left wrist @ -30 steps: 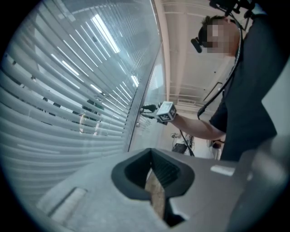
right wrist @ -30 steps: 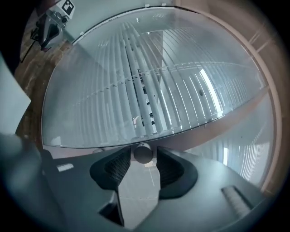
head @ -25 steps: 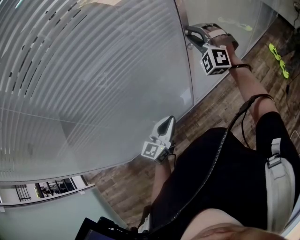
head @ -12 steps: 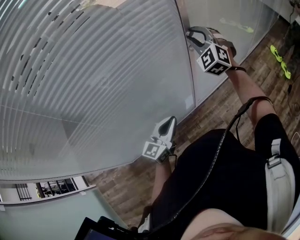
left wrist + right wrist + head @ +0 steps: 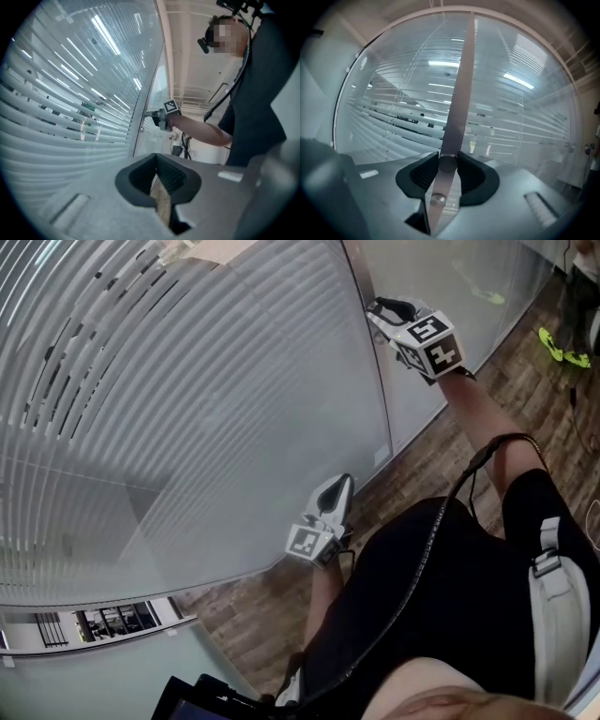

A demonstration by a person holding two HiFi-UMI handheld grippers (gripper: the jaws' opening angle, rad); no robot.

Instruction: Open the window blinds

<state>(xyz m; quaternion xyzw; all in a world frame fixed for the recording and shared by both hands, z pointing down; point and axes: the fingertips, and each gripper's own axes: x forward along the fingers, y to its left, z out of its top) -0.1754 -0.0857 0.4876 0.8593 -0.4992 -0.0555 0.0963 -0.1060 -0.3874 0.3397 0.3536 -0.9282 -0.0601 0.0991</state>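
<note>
My right gripper (image 5: 386,311) has its fingers closed partway onto the small round knob (image 5: 447,163), which sits on the vertical frame strip (image 5: 462,79) at the edge of the glass. The window blinds (image 5: 187,390) fill the pane beside that strip, behind the glass. My left gripper (image 5: 337,486) sits lower in front of the same pane, its fingertips drawn together on nothing.

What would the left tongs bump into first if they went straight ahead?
Probably the right grey tongs with the marker cube, almost dead ahead, clamped on a small round metal knob on the vertical strip of the glass wall. The left grey tongs point along that wall; depth is unclear.
</note>
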